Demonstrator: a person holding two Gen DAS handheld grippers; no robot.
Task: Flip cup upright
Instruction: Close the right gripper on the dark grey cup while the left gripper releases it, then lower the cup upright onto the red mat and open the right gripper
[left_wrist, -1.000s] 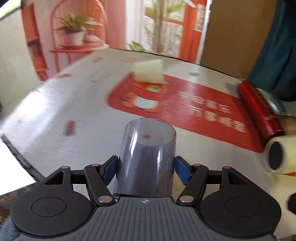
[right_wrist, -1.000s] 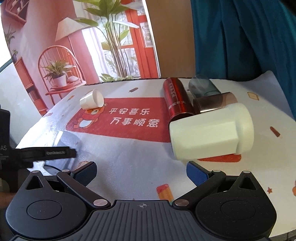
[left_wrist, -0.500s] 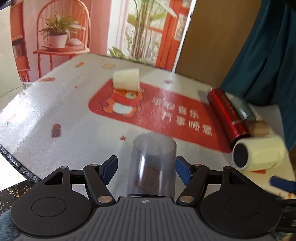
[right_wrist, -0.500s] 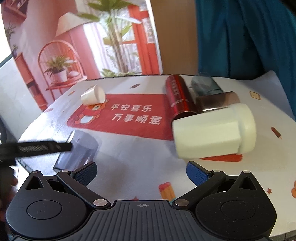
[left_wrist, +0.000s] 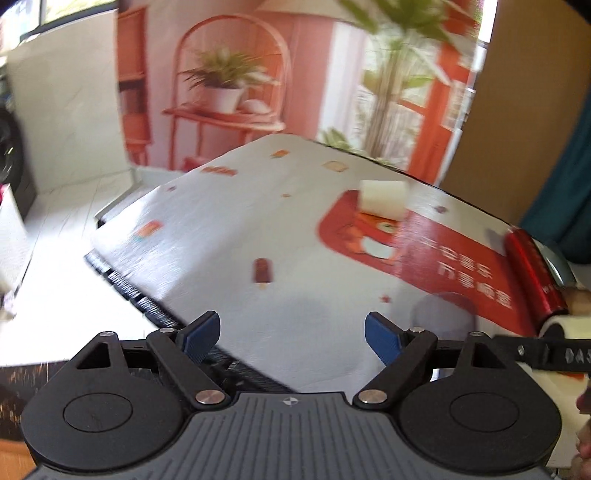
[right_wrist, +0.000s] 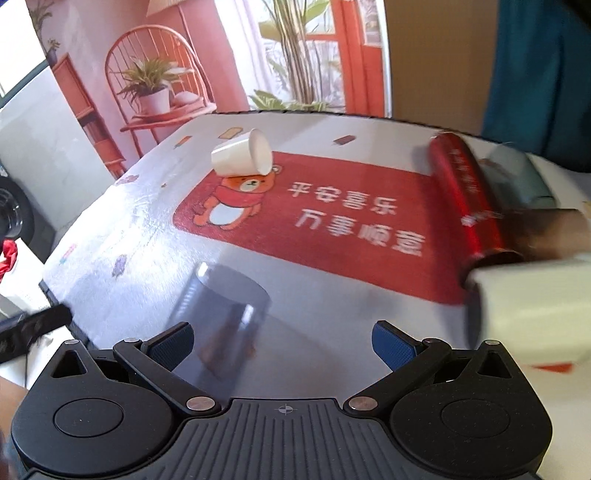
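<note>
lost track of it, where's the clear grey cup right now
In the right wrist view the clear grey cup stands on the tablecloth near its front-left edge, just ahead of the right gripper, short of the red bear panel.

Black gripper bodies, ribbed grey centres, silver pivot screws, blue-padded fingers (left_wrist: 199, 330).

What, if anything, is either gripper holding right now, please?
Nothing: the left gripper and right gripper are both open, and the translucent grey plastic cup stands free.
</note>
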